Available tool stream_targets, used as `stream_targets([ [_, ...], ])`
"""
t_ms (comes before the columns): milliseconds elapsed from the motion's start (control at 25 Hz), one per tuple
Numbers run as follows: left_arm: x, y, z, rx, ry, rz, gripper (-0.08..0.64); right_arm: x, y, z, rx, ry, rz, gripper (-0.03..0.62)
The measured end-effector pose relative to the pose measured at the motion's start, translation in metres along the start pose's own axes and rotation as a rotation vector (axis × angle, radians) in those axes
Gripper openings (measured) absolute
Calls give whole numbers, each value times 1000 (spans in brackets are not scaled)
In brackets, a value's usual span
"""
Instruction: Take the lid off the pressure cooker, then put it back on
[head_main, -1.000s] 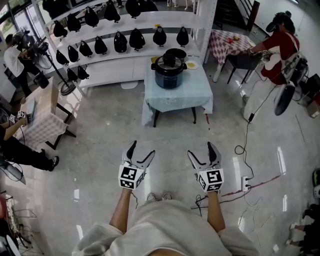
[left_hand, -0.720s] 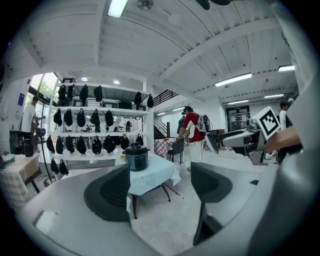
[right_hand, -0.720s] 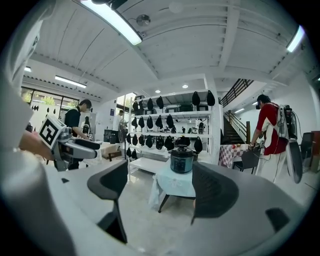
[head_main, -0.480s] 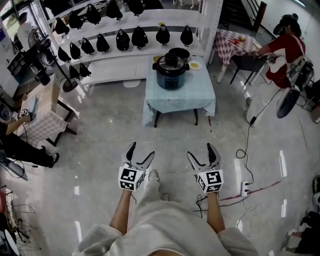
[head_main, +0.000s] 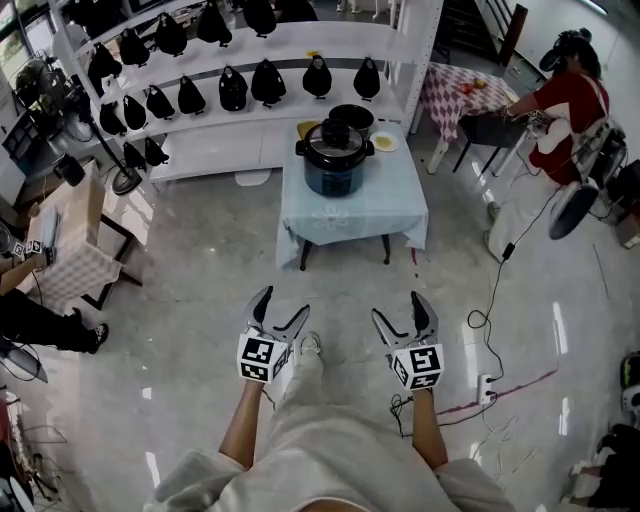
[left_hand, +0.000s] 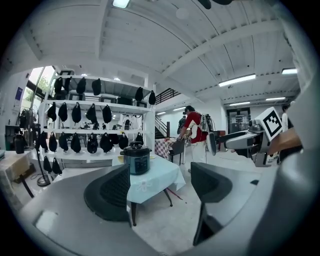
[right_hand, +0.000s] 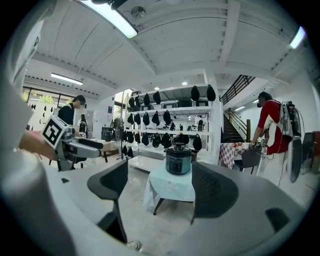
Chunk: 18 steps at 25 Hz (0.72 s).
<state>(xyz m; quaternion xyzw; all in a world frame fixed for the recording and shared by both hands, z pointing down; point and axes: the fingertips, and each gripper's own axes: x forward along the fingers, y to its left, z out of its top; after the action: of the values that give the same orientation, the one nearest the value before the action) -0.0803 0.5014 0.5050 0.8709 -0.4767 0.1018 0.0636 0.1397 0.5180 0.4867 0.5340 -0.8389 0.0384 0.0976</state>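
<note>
A dark blue pressure cooker (head_main: 332, 158) with its black lid (head_main: 333, 139) on stands on a small table with a light blue cloth (head_main: 352, 205), far ahead of me across the floor. It also shows as the cooker (left_hand: 136, 159) in the left gripper view and the cooker (right_hand: 178, 159) in the right gripper view. My left gripper (head_main: 277, 306) and right gripper (head_main: 402, 309) are both held low in front of me, open and empty, well short of the table.
White shelves (head_main: 240, 60) with several black bags stand behind the table. A black pot (head_main: 352, 113) and a plate (head_main: 384, 142) sit on the table behind the cooker. A person in red (head_main: 565, 105) works at the right near a checked table (head_main: 455, 85). Cables (head_main: 490, 290) lie on the floor at right.
The view has shifted as I step forward: the table and cooker have come slightly nearer. Both grippers keep their pose, open.
</note>
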Motion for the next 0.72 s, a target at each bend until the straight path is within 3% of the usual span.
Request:
stream_targets([
  [480,137,117,68,10,-53,-67,361,159,-48,64,-25,-14,-53,374],
  [720,189,163,77,17,-45,-91,362,221,-65,76,-20,-17,-74,374],
])
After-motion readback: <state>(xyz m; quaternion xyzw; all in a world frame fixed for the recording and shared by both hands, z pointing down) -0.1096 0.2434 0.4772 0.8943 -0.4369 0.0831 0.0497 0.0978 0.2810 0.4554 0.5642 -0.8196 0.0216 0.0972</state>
